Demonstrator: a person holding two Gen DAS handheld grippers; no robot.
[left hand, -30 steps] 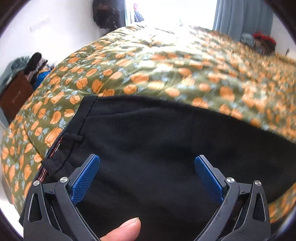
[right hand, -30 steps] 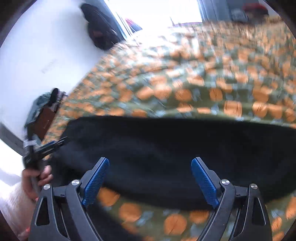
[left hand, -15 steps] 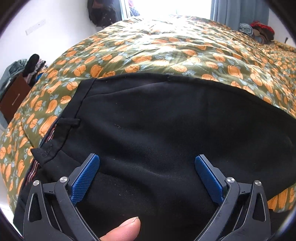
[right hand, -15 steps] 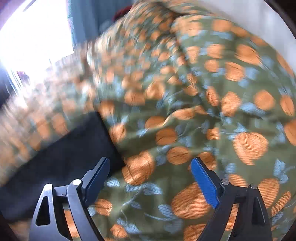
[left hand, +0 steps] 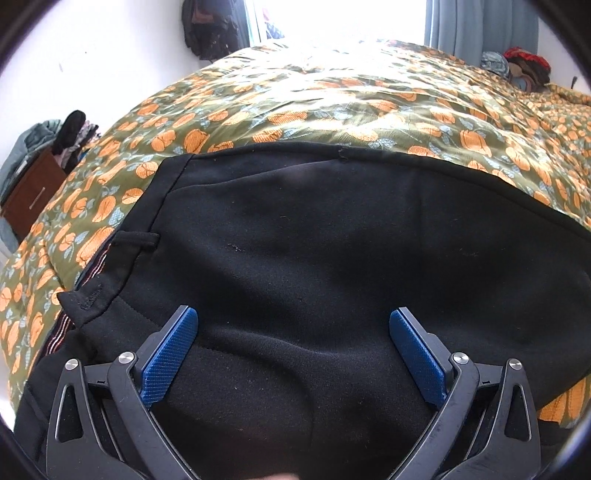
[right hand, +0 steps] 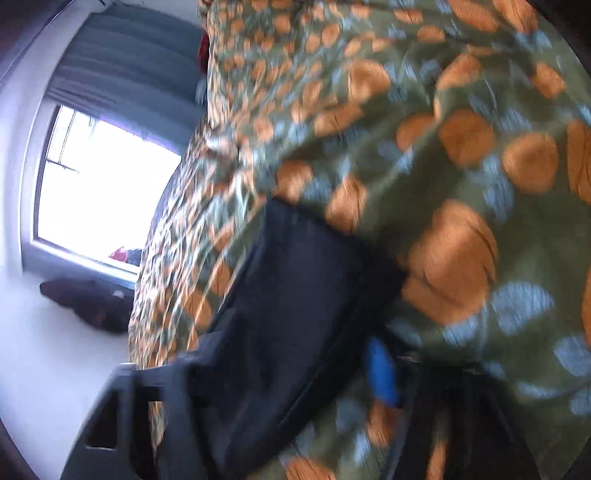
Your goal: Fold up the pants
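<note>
A bed [left hand: 332, 96] with an orange-flowered quilt carries the black pants [left hand: 332, 258], spread flat. The left tongs [left hand: 293, 350] hover open over the waist, closer than a second ago. The right tongs [right hand: 295, 387] have swung toward the hem; blur hides their state, so a lengthwise fold looks imminent

Matt black cloth pants [left hand: 332, 258] lie on a sheeny printed quilt [left hand: 332, 96].

place: I read it as a home bedroom
bed: floral quilt [left hand: 332, 99] covers it
window: bright window [right hand: 99, 192], grey curtain [left hand: 480, 29]
corner: wooden dresser [left hand: 33, 192], clothes heaped on top
</note>
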